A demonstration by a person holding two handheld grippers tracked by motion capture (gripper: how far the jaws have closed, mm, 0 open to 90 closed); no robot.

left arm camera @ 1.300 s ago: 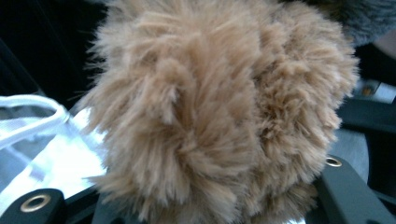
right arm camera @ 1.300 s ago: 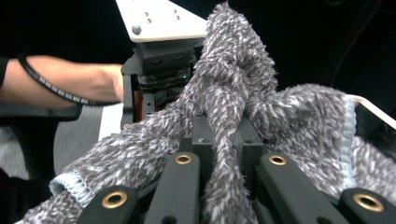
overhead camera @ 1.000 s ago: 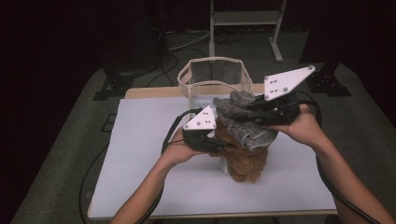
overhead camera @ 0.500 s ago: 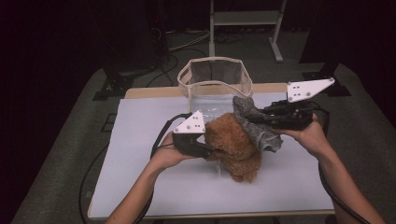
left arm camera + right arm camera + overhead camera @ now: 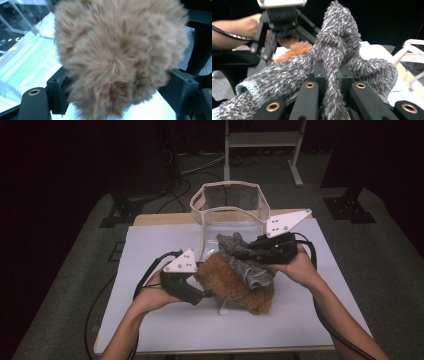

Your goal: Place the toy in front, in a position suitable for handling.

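You're looking at a clear bin sitting at the white table's far edge, a metal stand standing beyond.

1. The place looks like a lab or recording studio set up for filming, not a home.
2. A bench with a plain white top stands alone in the middle of a grey carpeted floor.
3. The surroundings are very dark, with light falling mainly on the bench top.
4. Black cables trail across the floor behind the bench.
5. Black stand feet rest on the carpet to the right of the bench, and another black base to the left.
6. A pale metal frame on legs stands at the back, beyond the bench.
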